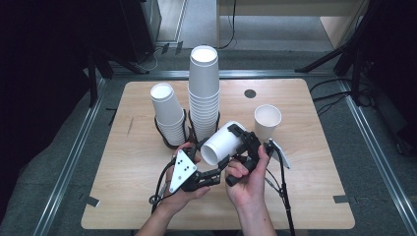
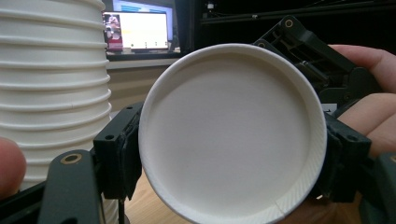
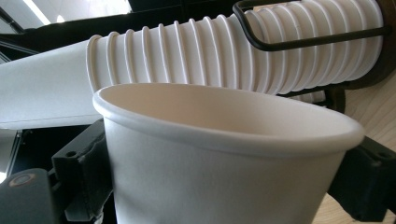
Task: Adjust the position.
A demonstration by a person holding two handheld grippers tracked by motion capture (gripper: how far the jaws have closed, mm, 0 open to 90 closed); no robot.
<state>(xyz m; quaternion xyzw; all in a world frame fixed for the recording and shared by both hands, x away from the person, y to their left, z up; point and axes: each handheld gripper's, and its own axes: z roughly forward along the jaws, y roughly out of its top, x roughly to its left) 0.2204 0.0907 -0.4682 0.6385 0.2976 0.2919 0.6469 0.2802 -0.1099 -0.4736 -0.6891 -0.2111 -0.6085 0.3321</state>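
Holding the paper cup [image 1: 222,142] on its side above the near-middle of the wooden table [image 1: 305,196], you had the left gripper [image 1: 222,167] clamped near its base end and the right gripper [image 1: 240,133] around its wall, likely passing it over. Smooth, white and tapered, it had a rolled rim; ribbed cup stacks [image 1: 203,93] stood behind.

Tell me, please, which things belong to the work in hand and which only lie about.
Job: white paper cup held sideways; tall stack of white paper cups; shorter stack; single upright paper cup.
Lying about: black round spot on wooden table; grey tape piece.
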